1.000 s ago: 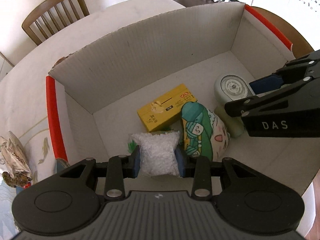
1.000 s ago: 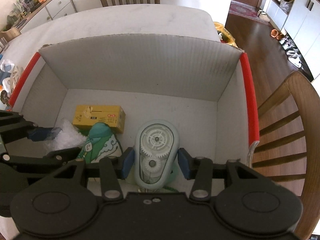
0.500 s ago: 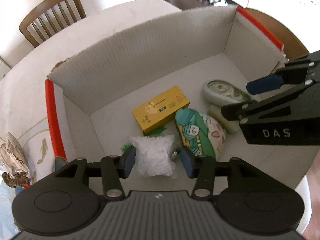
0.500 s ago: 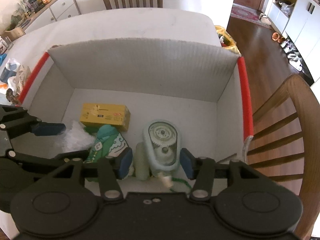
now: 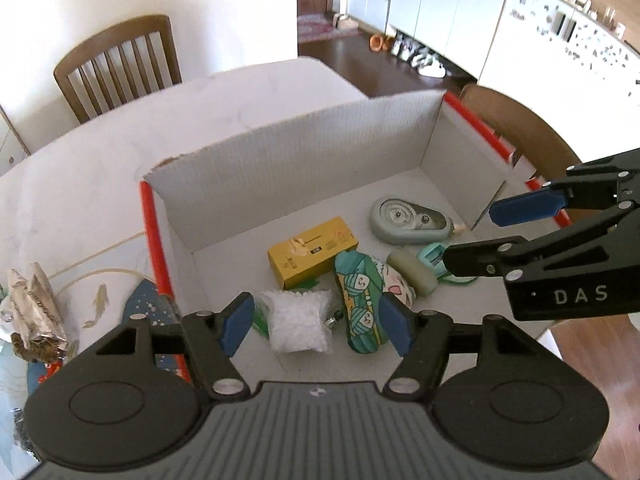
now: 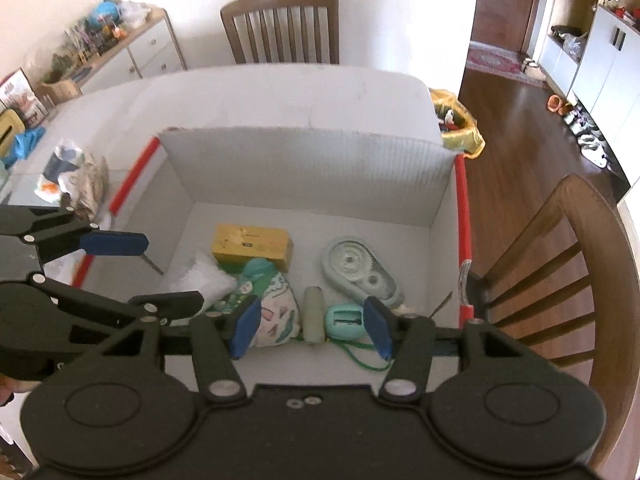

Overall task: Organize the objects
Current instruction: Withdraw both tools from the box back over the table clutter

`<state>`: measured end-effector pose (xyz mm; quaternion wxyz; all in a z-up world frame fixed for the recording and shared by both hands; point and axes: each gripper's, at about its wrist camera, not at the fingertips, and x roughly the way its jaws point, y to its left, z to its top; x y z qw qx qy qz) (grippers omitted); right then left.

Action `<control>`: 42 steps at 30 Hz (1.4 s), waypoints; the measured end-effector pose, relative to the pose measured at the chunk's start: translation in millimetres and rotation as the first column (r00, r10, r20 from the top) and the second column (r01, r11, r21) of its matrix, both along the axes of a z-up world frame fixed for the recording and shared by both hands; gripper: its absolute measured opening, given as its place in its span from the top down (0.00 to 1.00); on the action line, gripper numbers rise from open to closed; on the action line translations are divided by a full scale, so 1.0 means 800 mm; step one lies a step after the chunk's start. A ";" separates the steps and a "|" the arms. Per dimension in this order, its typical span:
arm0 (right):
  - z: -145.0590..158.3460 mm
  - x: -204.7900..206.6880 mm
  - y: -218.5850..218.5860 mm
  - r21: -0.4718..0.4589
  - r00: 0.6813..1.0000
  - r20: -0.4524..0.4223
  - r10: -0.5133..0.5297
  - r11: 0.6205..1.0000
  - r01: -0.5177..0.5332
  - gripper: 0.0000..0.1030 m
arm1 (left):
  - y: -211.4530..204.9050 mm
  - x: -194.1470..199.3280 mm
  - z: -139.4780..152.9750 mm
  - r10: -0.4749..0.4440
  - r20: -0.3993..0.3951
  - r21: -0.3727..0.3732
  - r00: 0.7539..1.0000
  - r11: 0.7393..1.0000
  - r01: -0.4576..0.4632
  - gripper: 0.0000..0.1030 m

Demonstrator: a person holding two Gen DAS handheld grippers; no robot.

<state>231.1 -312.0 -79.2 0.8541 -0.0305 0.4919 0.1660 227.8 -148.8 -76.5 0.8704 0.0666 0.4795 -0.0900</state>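
Observation:
A white cardboard box (image 5: 304,168) with red edges holds a yellow carton (image 5: 312,250), a white bead pouch (image 5: 298,322), a green patterned pouch (image 5: 360,300), a grey-green tape dispenser (image 5: 410,222), a pale roll (image 5: 412,276) and a small teal item (image 5: 432,256). My left gripper (image 5: 316,326) is open and empty, raised above the bead pouch. My right gripper (image 6: 310,328) is open and empty above the box's near side, over the roll (image 6: 313,314) and teal item (image 6: 345,322); the dispenser (image 6: 360,272) lies beyond it.
The box sits on a white table (image 5: 100,184). A crumpled snack bag (image 5: 34,320) and a blue patterned item (image 5: 148,304) lie left of the box. Wooden chairs stand behind (image 6: 280,26) and to the right (image 6: 580,280). A sideboard (image 6: 132,52) is far left.
Both grippers opened, releasing the bead pouch and the tape dispenser into the box, then rose and drew back from it.

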 end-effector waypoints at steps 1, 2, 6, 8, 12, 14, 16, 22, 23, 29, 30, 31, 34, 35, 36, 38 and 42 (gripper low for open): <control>0.005 -0.003 0.000 0.007 1.000 0.008 0.000 1.000 0.000 0.46 | 0.001 -0.004 0.004 -0.002 0.011 -0.004 1.000 1.000 0.002 0.34; 0.009 -0.007 0.000 0.014 1.000 0.016 -0.002 1.000 0.002 0.46 | 0.002 -0.010 0.009 -0.002 0.023 -0.008 1.000 1.000 0.003 0.34; 0.028 -0.025 0.001 0.046 0.999 0.048 -0.002 0.999 0.000 0.45 | 0.008 -0.025 0.029 -0.013 0.069 -0.024 0.998 1.000 0.014 0.34; 0.036 -0.033 0.003 0.061 0.998 0.064 -0.006 0.998 0.002 0.43 | 0.012 -0.034 0.041 -0.018 0.094 -0.036 0.995 0.999 0.022 0.34; 0.052 -0.050 0.009 0.091 0.995 0.098 -0.014 0.996 0.005 0.41 | 0.025 -0.050 0.065 -0.018 0.133 -0.059 0.991 0.998 0.026 0.34; 0.058 -0.059 0.013 0.104 0.993 0.113 -0.019 0.995 0.007 0.40 | 0.033 -0.057 0.072 -0.011 0.149 -0.073 0.989 0.997 0.022 0.34; 0.065 -0.067 0.019 0.115 0.991 0.129 -0.021 0.993 0.006 0.40 | 0.044 -0.065 0.080 -0.005 0.163 -0.086 0.987 0.996 0.019 0.34; 0.073 -0.088 0.040 0.122 0.985 0.170 -0.033 0.992 0.012 0.34 | 0.075 -0.087 0.093 -0.004 0.206 -0.096 0.978 0.995 0.025 0.26; 0.073 -0.091 0.045 0.122 0.984 0.173 -0.032 0.992 0.010 0.32 | 0.080 -0.089 0.095 -0.009 0.211 -0.098 0.977 0.995 0.030 0.26; 0.079 -0.106 0.075 0.119 0.980 0.194 -0.043 0.993 0.020 0.23 | 0.114 -0.106 0.103 -0.013 0.238 -0.129 0.971 0.991 0.044 0.21; 0.080 -0.108 0.081 0.120 0.979 0.200 -0.047 0.993 0.023 0.22 | 0.119 -0.108 0.103 -0.012 0.241 -0.128 0.970 0.991 0.044 0.21; 0.080 -0.110 0.086 0.119 0.978 0.203 -0.049 0.993 0.025 0.20 | 0.124 -0.110 0.103 -0.012 0.243 -0.127 0.970 0.991 0.044 0.21; 0.081 -0.114 0.103 0.120 0.976 0.209 -0.055 0.992 0.031 0.15 | 0.142 -0.116 0.102 -0.013 0.243 -0.126 0.970 0.991 0.045 0.19; 0.081 -0.116 0.109 0.121 0.976 0.211 -0.058 0.992 0.033 0.13 | 0.148 -0.118 0.101 -0.012 0.243 -0.128 0.970 0.991 0.045 0.18; 0.081 -0.118 0.115 0.121 0.975 0.215 -0.060 0.992 0.034 0.11 | 0.154 -0.119 0.099 -0.011 0.242 -0.129 0.970 0.991 0.043 0.18; 0.081 -0.121 0.127 0.120 0.973 0.223 -0.062 0.992 0.036 0.11 | 0.169 -0.122 0.096 0.000 0.237 -0.135 0.972 0.990 0.033 0.18; 0.080 -0.127 0.152 0.123 0.971 0.230 -0.058 0.992 0.030 0.05 | 0.200 -0.127 0.090 0.021 0.231 -0.149 0.973 0.989 0.013 0.12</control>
